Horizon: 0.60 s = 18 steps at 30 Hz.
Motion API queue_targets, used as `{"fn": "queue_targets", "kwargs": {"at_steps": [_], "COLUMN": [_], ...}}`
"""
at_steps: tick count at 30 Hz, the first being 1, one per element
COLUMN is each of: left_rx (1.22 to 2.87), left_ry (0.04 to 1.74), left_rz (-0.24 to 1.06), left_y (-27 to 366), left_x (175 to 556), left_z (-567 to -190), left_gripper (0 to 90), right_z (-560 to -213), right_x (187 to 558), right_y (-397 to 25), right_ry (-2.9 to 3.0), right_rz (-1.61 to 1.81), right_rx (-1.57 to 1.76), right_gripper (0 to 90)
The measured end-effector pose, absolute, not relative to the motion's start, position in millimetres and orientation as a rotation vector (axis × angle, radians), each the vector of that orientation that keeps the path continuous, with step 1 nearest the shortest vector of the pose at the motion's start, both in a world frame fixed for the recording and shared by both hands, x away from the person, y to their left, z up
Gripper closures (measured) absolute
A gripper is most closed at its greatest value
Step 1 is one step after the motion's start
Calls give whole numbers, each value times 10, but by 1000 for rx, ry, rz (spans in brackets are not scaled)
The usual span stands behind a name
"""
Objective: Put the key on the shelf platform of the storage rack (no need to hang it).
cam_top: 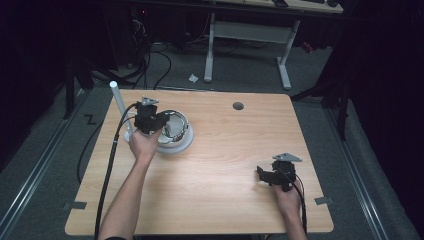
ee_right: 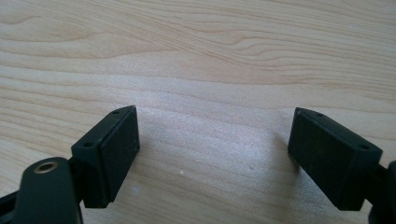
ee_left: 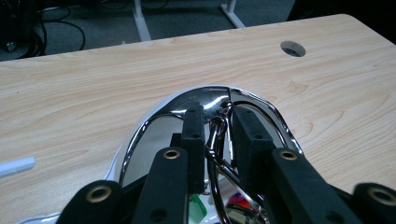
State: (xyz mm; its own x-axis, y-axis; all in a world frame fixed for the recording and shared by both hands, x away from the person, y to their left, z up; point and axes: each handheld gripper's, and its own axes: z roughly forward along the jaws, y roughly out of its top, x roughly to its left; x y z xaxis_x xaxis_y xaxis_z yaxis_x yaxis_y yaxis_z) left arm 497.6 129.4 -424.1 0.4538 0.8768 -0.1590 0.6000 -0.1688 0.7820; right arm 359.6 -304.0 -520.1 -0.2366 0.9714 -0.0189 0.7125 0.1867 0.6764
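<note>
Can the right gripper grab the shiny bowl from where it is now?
Probably not yet. The right gripper sits open near the table's right edge, far from the shiny bowl. Bare table lies between, but the left gripper already holds something there.

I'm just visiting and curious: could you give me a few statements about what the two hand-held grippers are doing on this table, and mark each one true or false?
1. The left gripper is closed around a shiny metal handle above the chrome bowl. True.
2. The right gripper is clamped on a cup. False: its jaws stand wide apart over bare wooden table.
3. The chrome bowl sits on a white base. True.
4. The white tube lies to the right of the right gripper. False: it stands at the table's left edge, near the bowl.
</note>
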Motion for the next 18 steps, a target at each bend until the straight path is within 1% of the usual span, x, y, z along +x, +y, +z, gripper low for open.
{"fn": "queue_targets", "kwargs": {"at_steps": [7,18], "left_rx": [1881,1885], "left_ry": [1264,1308], "left_rz": [417,396], "left_y": [1359,1390], "left_x": [4952,5019], "left_z": [-4314,-4429], "left_gripper": [756,751], "right_z": [-5201,-5201], "right_x": [3596,3596], "right_y": [-3039,-3040], "right_ry": [2021,2020], "right_rz": [771,770], "right_rx": [1575,1575], "right_gripper": [167,167]}}
